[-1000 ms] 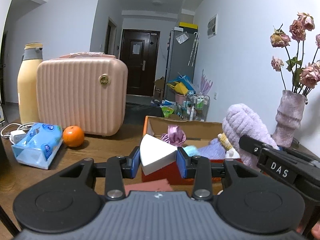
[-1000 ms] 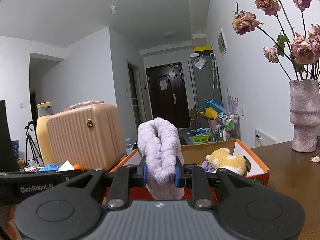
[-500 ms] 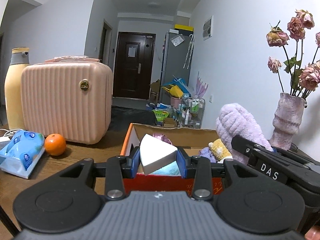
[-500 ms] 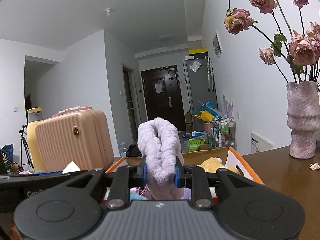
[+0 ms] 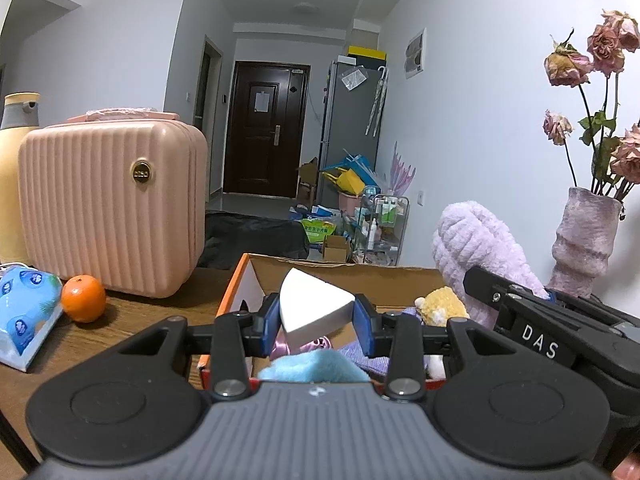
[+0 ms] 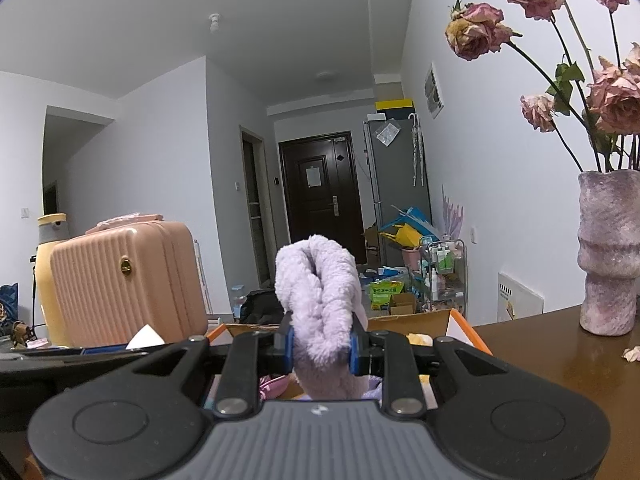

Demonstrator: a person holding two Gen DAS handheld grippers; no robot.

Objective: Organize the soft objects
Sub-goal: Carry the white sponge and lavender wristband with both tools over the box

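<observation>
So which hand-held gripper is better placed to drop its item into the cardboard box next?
Probably left: the left hand-held gripper holds its white sponge wedge above the open cardboard box. The right one's purple slipper looks nearer the rim.

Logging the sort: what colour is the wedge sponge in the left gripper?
White; the wedge sponge shows best in the left wrist view.

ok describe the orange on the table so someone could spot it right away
Start at the big pink ribbed suitcase standing on the brown table. By its lower front corner sits the orange, next to a blue tissue pack. It is the only round, bright orange thing there.
</observation>
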